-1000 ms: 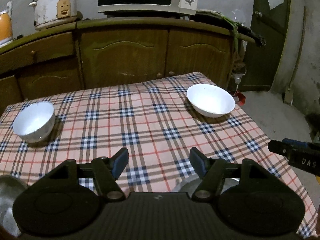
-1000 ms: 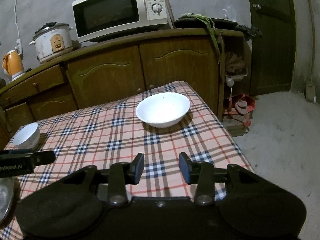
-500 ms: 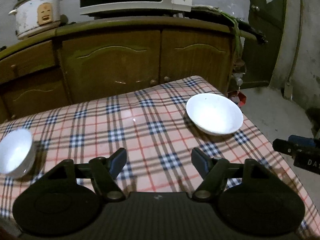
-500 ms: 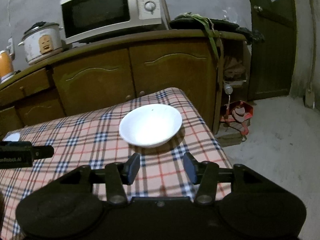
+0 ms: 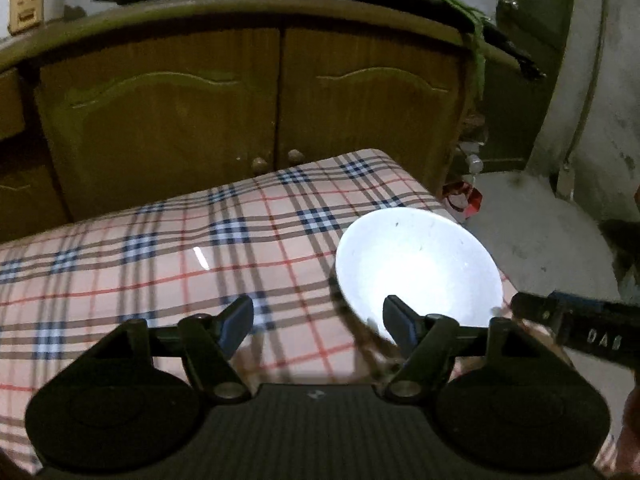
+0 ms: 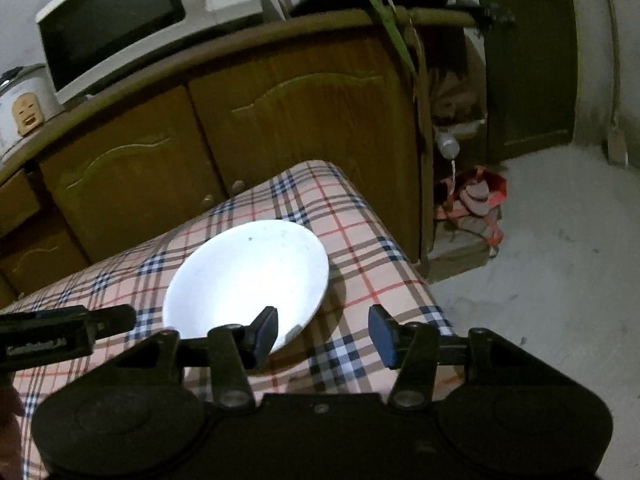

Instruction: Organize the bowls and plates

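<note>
nearest to me, the left gripper (image 5: pixel 318 318) stands with its blue-padded jaws wide and nothing between them; its right finger (image 5: pixel 396 322) overlaps the near rim of the wide shallow white ceramic bowl (image 5: pixel 416 270) without pressing on it. the right gripper (image 6: pixel 322 330) sits just beside it, its jaws spread to a middling gap that widened over the last second and has now about settled, also empty, with its left pad (image 6: pixel 266 330) over the bowl's near edge (image 6: pixel 244 280).

the bowl rests near the far right corner of the table under the pink, navy and red checked tablecloth (image 5: pixel 168 264). a second ago it lay well ahead of both tools; now it fills the lower part of both views, so both hands have closed in on it. the small deep white bowl seen at the left a moment earlier has slid out of frame.

i judge this bowl is the next piece to be lifted, and no grip is made yet.

beyond stand the brown wooden cabinet doors (image 5: pixel 168 120), and above them the white microwave (image 6: pixel 120 20).
</note>
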Demonstrator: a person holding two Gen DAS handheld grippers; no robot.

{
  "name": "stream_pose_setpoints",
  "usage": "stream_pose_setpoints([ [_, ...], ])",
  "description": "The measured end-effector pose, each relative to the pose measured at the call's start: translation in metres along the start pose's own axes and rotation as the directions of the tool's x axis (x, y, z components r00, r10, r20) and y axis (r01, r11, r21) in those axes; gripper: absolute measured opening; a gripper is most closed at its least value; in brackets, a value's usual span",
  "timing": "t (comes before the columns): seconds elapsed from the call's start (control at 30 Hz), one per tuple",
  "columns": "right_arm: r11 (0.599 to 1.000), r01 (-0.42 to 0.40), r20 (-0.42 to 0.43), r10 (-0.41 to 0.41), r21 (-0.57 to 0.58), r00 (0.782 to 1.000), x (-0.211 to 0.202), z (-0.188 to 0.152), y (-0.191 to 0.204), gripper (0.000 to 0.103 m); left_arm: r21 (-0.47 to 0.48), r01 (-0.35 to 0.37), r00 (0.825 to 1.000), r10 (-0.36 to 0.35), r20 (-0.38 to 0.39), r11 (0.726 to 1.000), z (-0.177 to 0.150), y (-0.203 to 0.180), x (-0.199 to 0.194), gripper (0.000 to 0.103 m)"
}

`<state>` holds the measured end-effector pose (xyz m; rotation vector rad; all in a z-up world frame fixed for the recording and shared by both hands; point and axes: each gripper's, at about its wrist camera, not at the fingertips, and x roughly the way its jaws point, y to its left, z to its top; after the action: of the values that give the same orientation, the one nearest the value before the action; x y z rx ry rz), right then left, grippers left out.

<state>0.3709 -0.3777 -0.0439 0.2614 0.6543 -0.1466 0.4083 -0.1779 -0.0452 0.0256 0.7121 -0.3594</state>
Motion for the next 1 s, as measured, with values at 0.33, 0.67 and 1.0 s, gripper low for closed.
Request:
stream_pose_setpoints([
  [0.33,0.999,-0.019,-0.036,0.020,0.043,0.999,0.048,0.006,-0.003,0.062,-0.003,0.035,0.996,-0.035,-0.085,0.999,0.004,-0.009,0.052,0.055],
  [0.67,0.995,-0.077,-0.045,0.080,0.064,0.996,0.059,-0.002,0.004,0.024,-0.029,0.089,0.990,-0.091,-0.105,0.996,-0.001,-0.009,0.064,0.019],
  [1.0,0.996,-0.094,0.009,0.094,0.012,0.996,0.005,0.000,0.023,0.024,-0.036,0.068,0.996,-0.070,-0.053,0.997,-0.002,-0.011,0.004,0.019],
])
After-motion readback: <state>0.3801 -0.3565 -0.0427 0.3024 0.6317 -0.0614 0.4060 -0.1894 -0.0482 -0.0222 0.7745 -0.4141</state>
